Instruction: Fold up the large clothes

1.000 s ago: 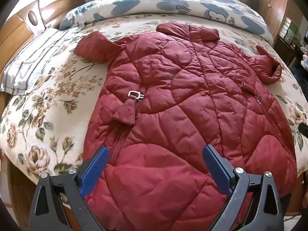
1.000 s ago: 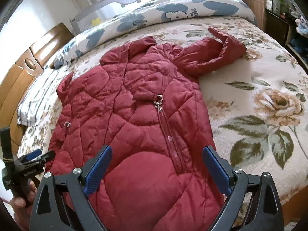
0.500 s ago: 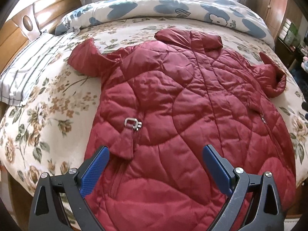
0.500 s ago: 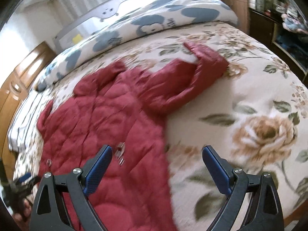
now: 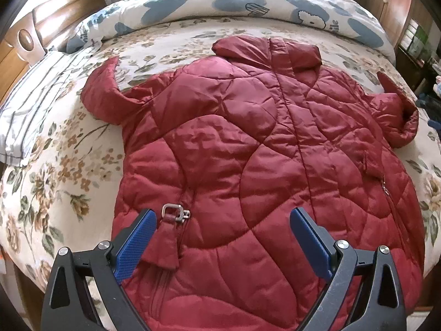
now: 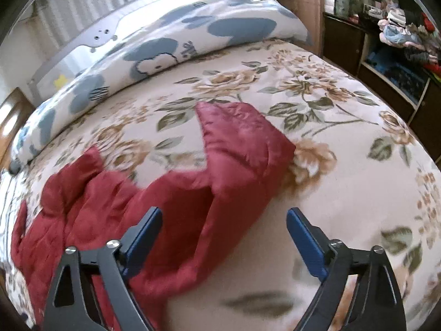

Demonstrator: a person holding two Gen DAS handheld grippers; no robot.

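Note:
A dark red quilted jacket [image 5: 248, 165] lies spread flat on the floral bedspread [image 5: 55, 179], collar at the far end. My left gripper [image 5: 223, 231] hangs open over its lower part, with the metal zip pull [image 5: 175, 213] just inside the left finger. In the right wrist view my right gripper [image 6: 224, 234] hovers above the jacket's right sleeve [image 6: 237, 165], which lies folded out onto the bedspread [image 6: 344, 165]. Its jaws are wide and closing, with the sleeve's lower edge below them and nothing pinched. The picture is blurred.
A rolled white and blue duvet [image 5: 248, 2] lies along the far side of the bed. A striped pillow [image 5: 33, 102] and wooden headboard [image 5: 55, 16] are at the left. Dark cabinets with piled clothes [image 6: 399, 35] stand beyond the bed's right edge.
My left gripper has crept up the jacket, so the zip pull now sits by its left finger. My right gripper has swept right from the jacket's body to over the right sleeve.

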